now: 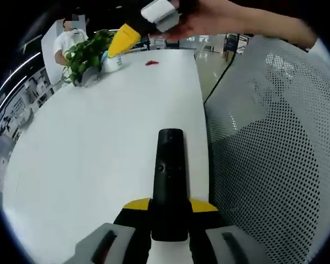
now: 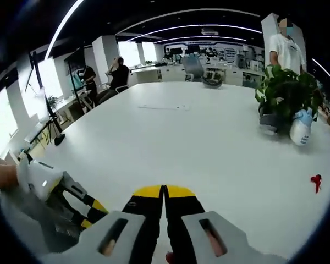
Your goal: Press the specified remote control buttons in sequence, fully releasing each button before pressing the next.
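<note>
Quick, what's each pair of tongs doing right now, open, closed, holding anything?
Left tongs: closed on the black remote control, held over the white table.
Right tongs: closed, jaw tips together, holding nothing.

- Bright, even light comes from the ceiling strips (image 2: 170, 27) curving over my right gripper view.
- Windows (image 2: 3, 118) blow out white.
- The table (image 1: 99, 148) glares pale, with faint shadows.
- Fisheye bends the edges.
- The hand (image 1: 220, 19) above my left view is smeared.

Both tongs (image 1: 170, 212) (image 2: 165, 206): black jaws w/ yellow tips, grey bodies w/ dark slots. Hand (image 1: 209, 19) bare, no sleeve.
</note>
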